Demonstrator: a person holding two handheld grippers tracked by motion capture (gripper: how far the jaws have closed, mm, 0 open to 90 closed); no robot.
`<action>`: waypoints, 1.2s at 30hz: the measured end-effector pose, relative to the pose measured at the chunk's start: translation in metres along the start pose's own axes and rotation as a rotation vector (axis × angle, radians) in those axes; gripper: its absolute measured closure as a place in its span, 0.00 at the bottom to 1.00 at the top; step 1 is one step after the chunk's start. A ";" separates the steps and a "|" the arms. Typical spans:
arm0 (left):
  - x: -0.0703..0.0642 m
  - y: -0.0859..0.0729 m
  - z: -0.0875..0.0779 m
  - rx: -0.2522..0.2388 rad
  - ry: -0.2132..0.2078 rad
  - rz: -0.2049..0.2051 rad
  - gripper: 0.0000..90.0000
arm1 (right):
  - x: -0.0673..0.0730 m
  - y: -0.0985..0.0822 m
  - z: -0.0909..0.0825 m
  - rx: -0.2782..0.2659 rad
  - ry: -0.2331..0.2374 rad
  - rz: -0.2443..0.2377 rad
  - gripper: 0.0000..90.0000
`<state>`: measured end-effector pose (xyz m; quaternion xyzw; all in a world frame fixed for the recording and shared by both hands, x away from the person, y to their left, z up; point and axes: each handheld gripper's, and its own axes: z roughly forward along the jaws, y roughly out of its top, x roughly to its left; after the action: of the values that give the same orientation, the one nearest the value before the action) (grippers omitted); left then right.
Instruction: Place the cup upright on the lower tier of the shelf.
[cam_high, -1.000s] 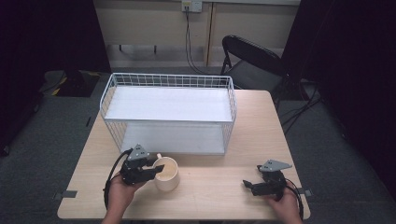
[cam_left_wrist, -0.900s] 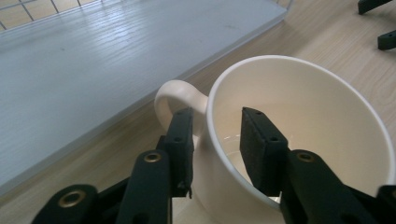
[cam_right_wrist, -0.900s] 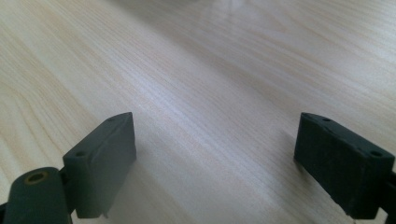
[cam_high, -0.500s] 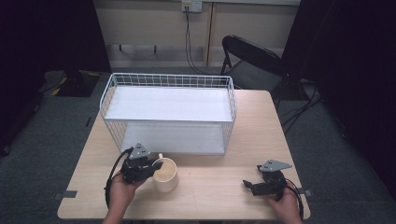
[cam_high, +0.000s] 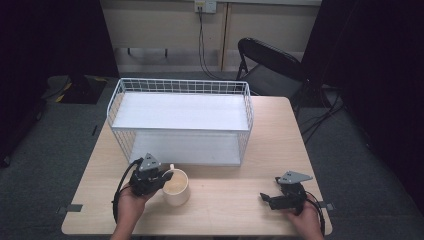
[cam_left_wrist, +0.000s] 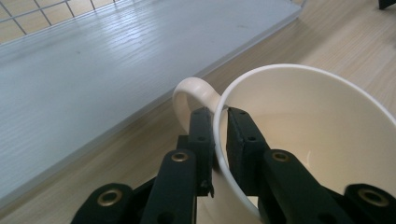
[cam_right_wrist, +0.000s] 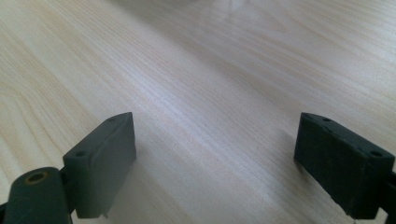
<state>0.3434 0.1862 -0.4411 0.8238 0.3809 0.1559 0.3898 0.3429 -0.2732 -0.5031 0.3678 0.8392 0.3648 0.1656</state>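
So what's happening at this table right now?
A person holds a pair of tongs in each hand. The left tongs have just been closing and now pinch the wall of a cream mug at its rim beside the handle, one jaw inside, one outside. The mug stands on the wooden table in front of a white wire shelf rack. The right tongs rest open near the table's front edge, with nothing between the jaws.

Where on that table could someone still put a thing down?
Bare wood lies between the mug and the right gripper, and along the table edge right of the wire rack. It is crowded at the front left, where the left gripper clamps the mug's rim.
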 end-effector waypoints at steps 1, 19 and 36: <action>0.000 0.000 0.000 -0.001 0.002 -0.002 0.90 | 0.000 0.000 0.000 0.001 -0.001 -0.001 0.13; 0.004 -0.004 -0.008 -0.047 0.067 -0.045 0.91 | 0.000 0.000 0.000 0.000 0.001 0.001 0.13; 0.012 0.002 -0.015 -0.067 0.121 -0.078 0.91 | 0.000 0.000 0.000 0.001 -0.001 -0.001 0.13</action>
<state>0.3440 0.2026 -0.4301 0.7838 0.4303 0.2030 0.3992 0.3429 -0.2733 -0.5030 0.3678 0.8395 0.3640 0.1659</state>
